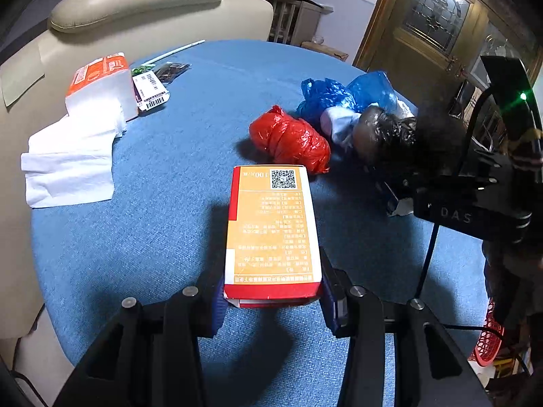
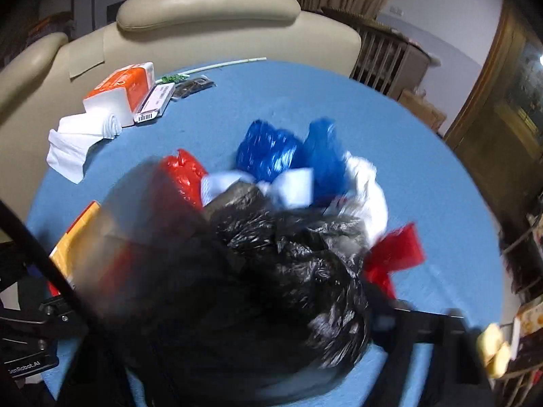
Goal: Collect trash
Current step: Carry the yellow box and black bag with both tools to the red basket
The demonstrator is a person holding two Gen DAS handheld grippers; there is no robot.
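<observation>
Left tool [image 1: 271, 300]: nearest the left wrist camera, its black arms reach in from the bottom edge; the blue-padded fingers [image 1: 331, 305] press on both sides of the near end of the orange-and-red printed cardboard box [image 1: 273, 234], so it has the box clamped.
Right tool [image 2: 237, 322]: its fingers are hidden behind the bag and blurred, so I cannot tell how wide they stand or whether they grip anything; from the left wrist view its black body sits at the right edge of the counter.
Round counter with blue cloth cover [image 1: 163, 224]: carries everything listed below.
Cream leather armchair [image 1: 135, 3]: behind the counter, at its far left edge.
Crumpled black plastic bag [image 2: 288, 264]: fills the lower middle of the right wrist view, right in front of that tool, resting against the other bags.
Blue plastic bags [image 1: 342, 96]: bunched at the far right of the counter, behind the black bag.
Red plastic bag bundle [image 1: 290, 139]: just beyond the far end of the box, beside the blue bags.
Cardboard box: lies flat, long side pointing away from the camera, QR code at the far end.
Orange-and-white tissue pack [image 1: 101, 83]: far left of the counter, white tissues [image 1: 71, 166] spilling from it toward the near side.
Small white barcode-labelled packet [image 1: 151, 90]: just right of the tissue pack.
</observation>
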